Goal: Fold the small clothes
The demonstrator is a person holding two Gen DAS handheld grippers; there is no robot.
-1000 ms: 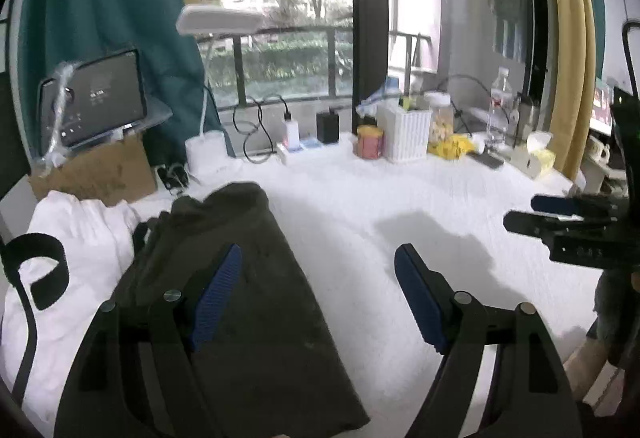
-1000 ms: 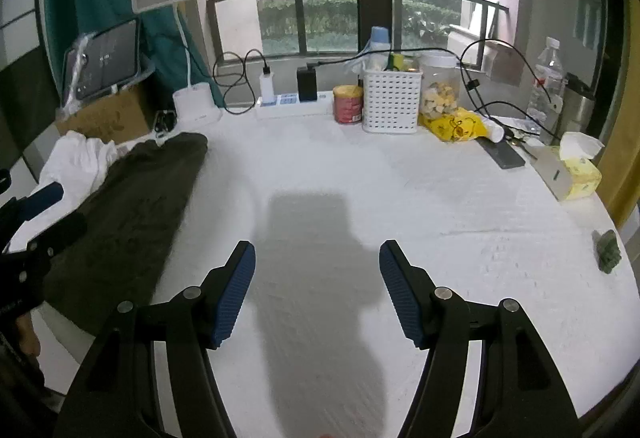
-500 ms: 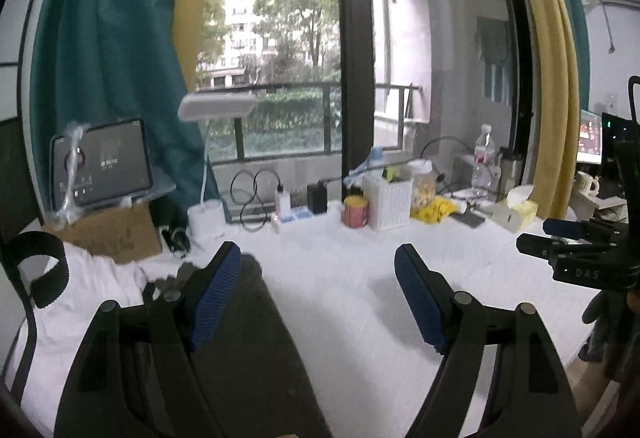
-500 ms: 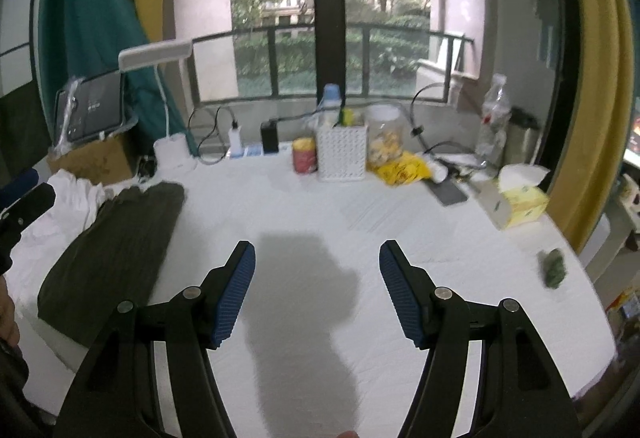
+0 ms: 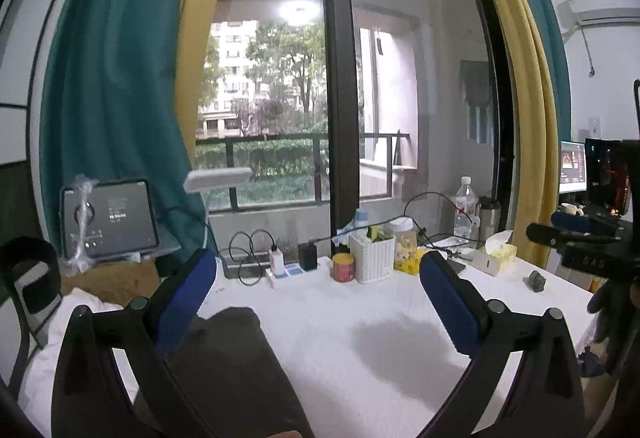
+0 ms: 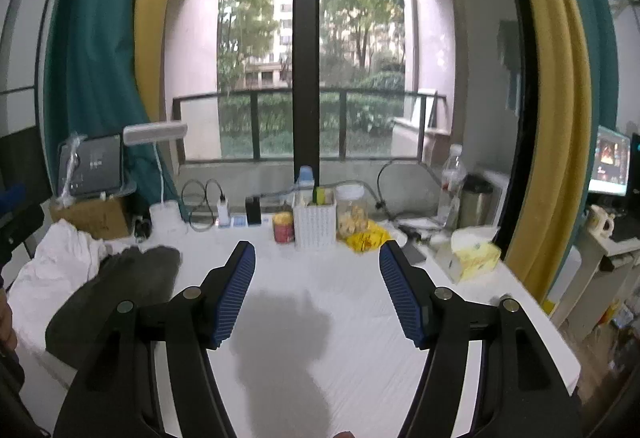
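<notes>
Left wrist view: the left gripper (image 5: 316, 288) hangs with jaws wide apart above the dark garment (image 5: 236, 370) lying on the white counter (image 5: 360, 306).

Right wrist view: the right gripper (image 6: 318, 284), jaws apart, holds nothing; the garment, seemingly folded, lies far left beside white cloth (image 6: 60, 262).

The table (image 6: 360, 302) is covered in plain white. A dark olive-brown garment (image 6: 116, 290) lies beside a white one (image 6: 60, 266). Both grippers have black frames and ribbed blue pads (image 6: 236, 290). The curtains (image 6: 92, 58) are teal and mustard yellow. The basket (image 6: 314, 224) is white, the can (image 6: 283, 228) red and yellow, and the tissue box (image 6: 478, 258) pale yellow.
</notes>
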